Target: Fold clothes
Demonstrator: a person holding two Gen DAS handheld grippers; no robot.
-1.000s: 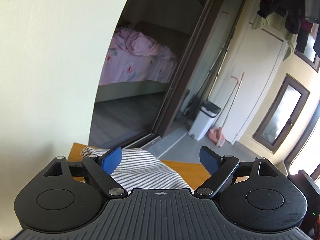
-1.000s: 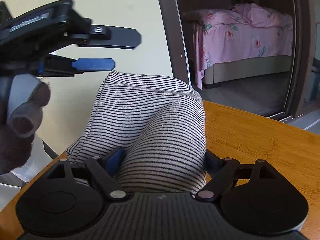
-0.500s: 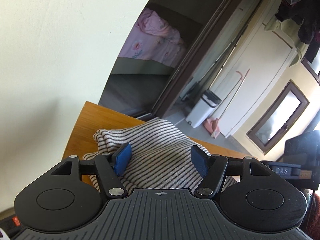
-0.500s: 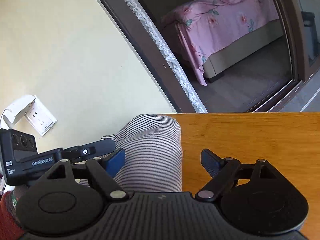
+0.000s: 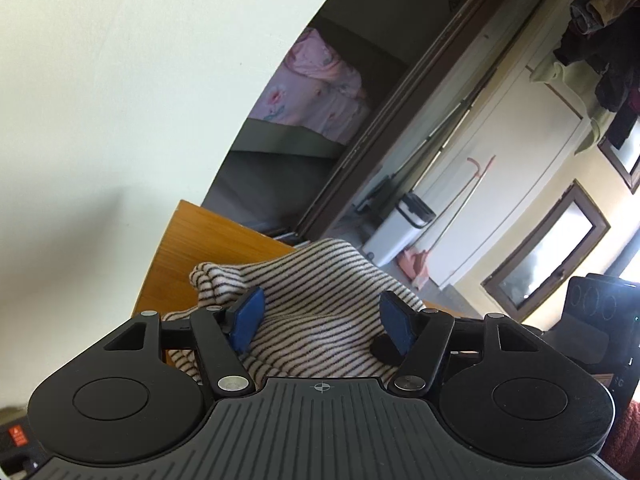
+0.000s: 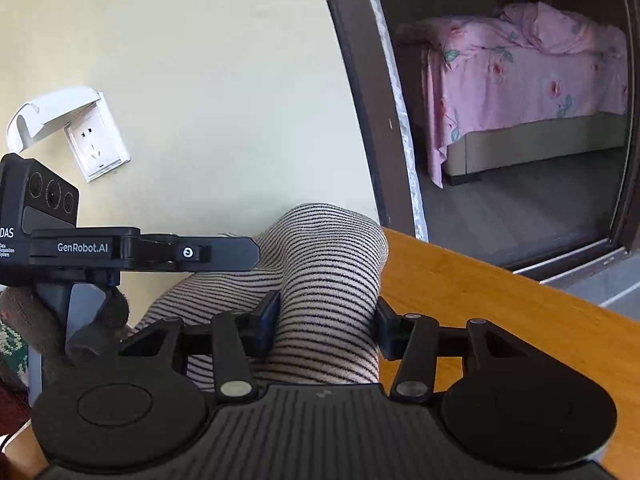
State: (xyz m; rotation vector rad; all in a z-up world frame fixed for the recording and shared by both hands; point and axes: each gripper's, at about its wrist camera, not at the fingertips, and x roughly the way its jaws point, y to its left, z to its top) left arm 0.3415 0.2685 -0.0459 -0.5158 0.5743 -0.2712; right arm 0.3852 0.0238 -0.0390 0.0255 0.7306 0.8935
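Striped garment [image 6: 328, 280] bunched and draped over worktop [image 6: 500, 300], not flat. Right tool [image 6: 326, 322] clamped on a thick roll of fabric. Left tool [image 5: 324, 322] spread wide, pads astride cloth, gripping nothing. Folding judged barely underway; neat folds outstanding.

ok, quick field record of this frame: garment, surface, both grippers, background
garment: striped top, bunched, on the table
surface: wooden table
left hand-held gripper: open, fingers either side of a fold, not pinching
right hand-held gripper: closed on a fold of the top
background: pink bed through the doorway, wall socket, bin
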